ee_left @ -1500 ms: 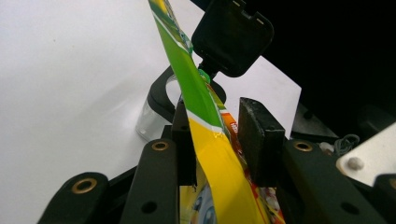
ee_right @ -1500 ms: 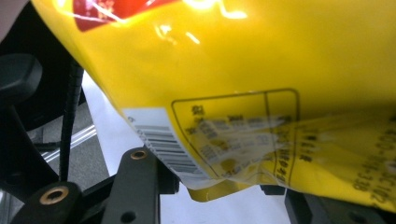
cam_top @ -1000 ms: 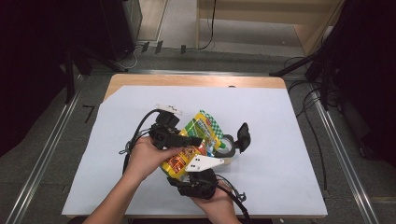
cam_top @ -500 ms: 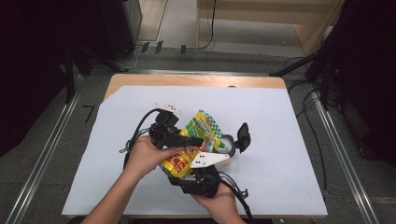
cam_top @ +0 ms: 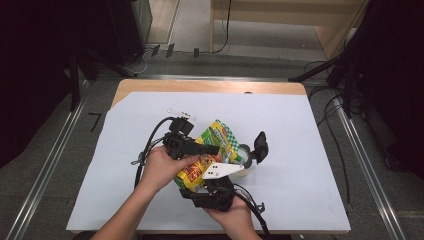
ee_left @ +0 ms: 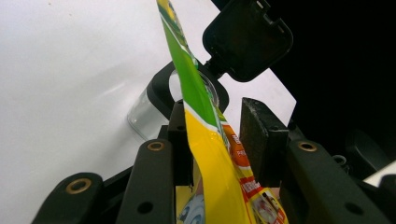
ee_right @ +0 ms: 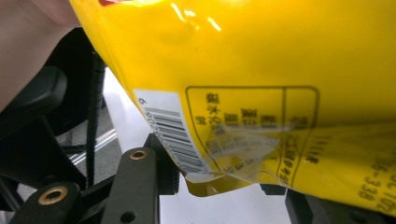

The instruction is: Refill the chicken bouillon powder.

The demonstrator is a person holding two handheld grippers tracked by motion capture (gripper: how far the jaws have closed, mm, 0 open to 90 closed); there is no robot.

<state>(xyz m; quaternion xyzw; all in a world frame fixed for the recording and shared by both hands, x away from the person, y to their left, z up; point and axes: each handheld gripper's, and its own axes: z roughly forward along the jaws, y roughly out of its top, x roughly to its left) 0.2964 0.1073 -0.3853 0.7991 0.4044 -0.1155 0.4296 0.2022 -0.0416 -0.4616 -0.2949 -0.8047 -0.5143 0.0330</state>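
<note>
Leftmost, the left gripper (cam_top: 212, 149) lies level over the white table cover (cam_top: 310, 130), gripped from behind by the left hand (cam_top: 162, 167). Its jaws have just been closing, and the yellow and green snack bag (ee_left: 210, 140) runs up edge-on between them: the bag lies against one finger (ee_left: 180, 140), while the other finger (ee_left: 259, 140) stands a little apart from it. Just past those fingertips sits a clear jar (ee_left: 152, 109) with a black rim, its black lid (ee_left: 247, 37) flipped up. Further right, the right gripper (cam_top: 207, 192) takes the bag's lower end between its jaws; whether its fingers (ee_right: 163, 170) press on the bag cannot be told.
</note>
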